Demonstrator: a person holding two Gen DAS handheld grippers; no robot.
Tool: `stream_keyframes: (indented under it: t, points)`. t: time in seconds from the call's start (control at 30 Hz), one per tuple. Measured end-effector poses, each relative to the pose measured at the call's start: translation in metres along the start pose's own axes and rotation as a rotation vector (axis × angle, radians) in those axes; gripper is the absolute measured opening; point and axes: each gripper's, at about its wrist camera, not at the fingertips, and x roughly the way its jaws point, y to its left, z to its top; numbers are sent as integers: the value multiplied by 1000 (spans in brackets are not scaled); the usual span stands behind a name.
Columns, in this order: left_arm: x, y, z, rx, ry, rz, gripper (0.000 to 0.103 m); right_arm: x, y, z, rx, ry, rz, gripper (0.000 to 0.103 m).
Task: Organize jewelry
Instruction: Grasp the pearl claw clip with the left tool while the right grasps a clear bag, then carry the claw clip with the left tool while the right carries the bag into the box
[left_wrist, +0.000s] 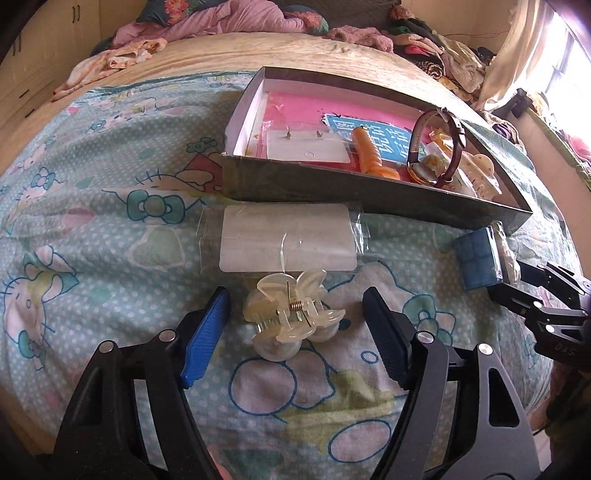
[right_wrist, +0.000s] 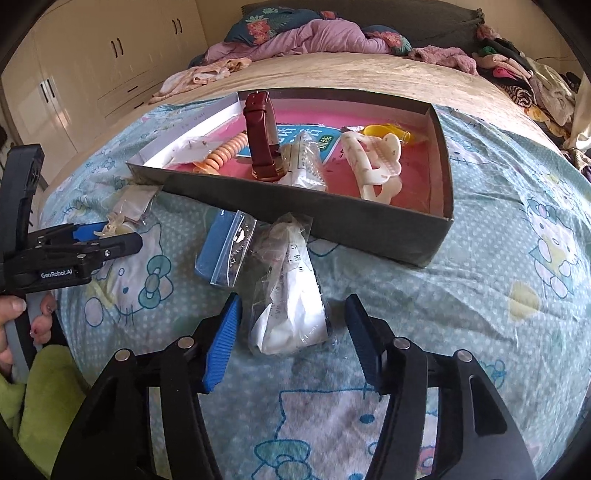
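A cartoon-cat bedsheet (left_wrist: 110, 192) covers the bed (teal, dotted). Beyond it lie a crumpled purple blanket (right_wrist: 317, 37), a heap of clothes (right_wrist: 524, 77) and cream wardrobe doors (right_wrist: 110, 55).

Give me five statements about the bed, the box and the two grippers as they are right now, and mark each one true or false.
1. A pale hair claw clip lies on the bedsheet between the left gripper pads, untouched. True.
2. The right gripper is clamped on the brown watch. False: the watch stands in the box; the right gripper's pads flank a clear packet with white paper without pressing it.
3. An orange coiled hair tie lies inside the box. True.
4. The box is empty. False: it holds the watch, another claw clip and packets.
5. The blue packet lies inside the box. False: it lies on the sheet outside.
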Motion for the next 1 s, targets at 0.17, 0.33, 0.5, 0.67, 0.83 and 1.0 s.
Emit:
stream_keyframes:
  t: [0.17, 0.33, 0.5, 0.67, 0.83, 1.0]
  points:
    - [1, 1, 1, 2, -10, 3, 54, 10, 2, 4, -29, -25, -15, 40]
    - [1, 0, 1, 10, -16, 7, 39, 10, 5, 4, -54, -38, -4, 33]
    - [-6, -2, -2, 23, -22, -15, 39, -3, 0, 2, -20, -36, 21, 32]
    - [-24, -5, -4, 30, -54, -36, 39, -23, -1, 0, -5, -56, 33, 32]
    - [-45, -5, -1, 30, -100, -50, 39, -45, 2, -1, -13, -85, 46, 32]
    - [-61, -3, 5, 28, -136, -49, 39, -59, 3, 4, -13, -118, 59, 32]
